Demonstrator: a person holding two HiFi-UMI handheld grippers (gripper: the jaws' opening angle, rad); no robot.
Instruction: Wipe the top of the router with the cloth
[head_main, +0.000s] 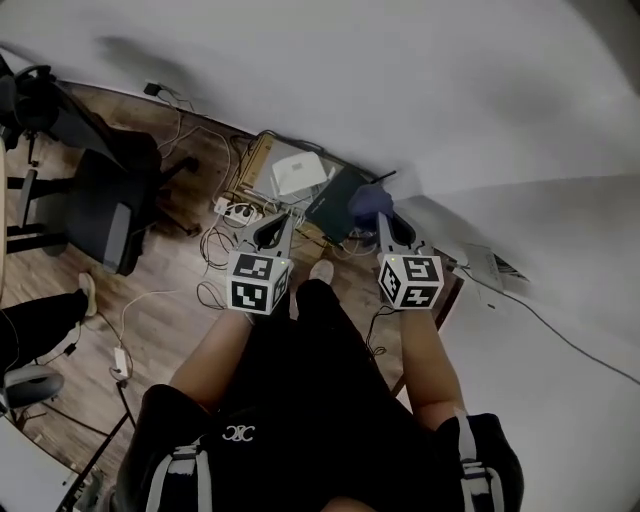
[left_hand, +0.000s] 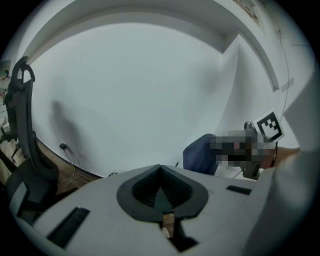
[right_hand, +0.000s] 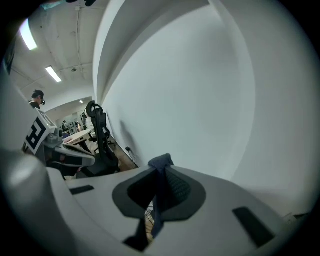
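A white router (head_main: 298, 172) lies on the floor by the wall, among cables. My right gripper (head_main: 386, 226) is shut on a dark blue cloth (head_main: 368, 203), held up in the air to the right of the router. In the right gripper view the cloth (right_hand: 160, 163) is pinched between the jaws of the right gripper (right_hand: 159, 194) and sticks out past their tips. My left gripper (head_main: 269, 236) hangs beside it, nearer the router. The left gripper (left_hand: 160, 194) has its jaws shut with nothing between them. The cloth (left_hand: 199, 153) shows to its right.
A dark flat case (head_main: 340, 192) lies right of the router, a power strip (head_main: 238, 211) and tangled cables to its left. A black office chair (head_main: 100, 195) stands far left on the wooden floor. The white wall (head_main: 420, 90) runs behind. The person's legs are below the grippers.
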